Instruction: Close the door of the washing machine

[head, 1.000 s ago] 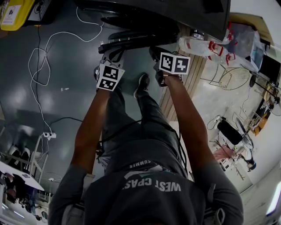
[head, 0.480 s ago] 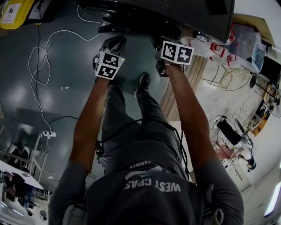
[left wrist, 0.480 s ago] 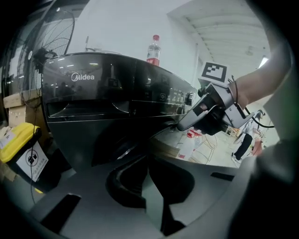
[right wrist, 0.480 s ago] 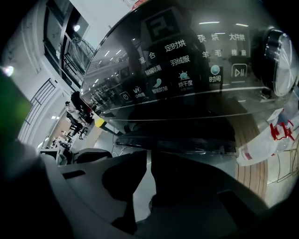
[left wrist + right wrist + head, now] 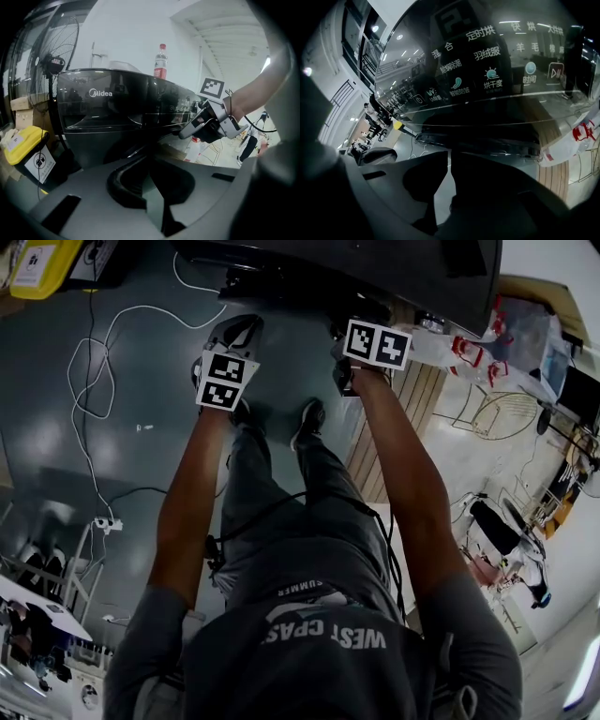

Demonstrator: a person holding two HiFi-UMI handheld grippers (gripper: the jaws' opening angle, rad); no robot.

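Note:
The black washing machine fills the top of the head view and shows its glossy front in the left gripper view. Its dark door edge lies close against the machine's front, seen as a dark rim under the lit control panel. My left gripper is shut and empty just short of the door. My right gripper, also seen as the right gripper, has just been closing with nothing between its fingers, and only a thin slit remains. Whether either one touches the door is hidden.
A yellow bin stands left of the machine, with white cables and a power strip on the grey floor. Wrapped bottles and wooden planks lie to the right. A bottle stands on the machine, a fan beside it.
Both grippers have moved up the picture toward the machine. The door edge has swung in with them, from well out in front to close against the machine.

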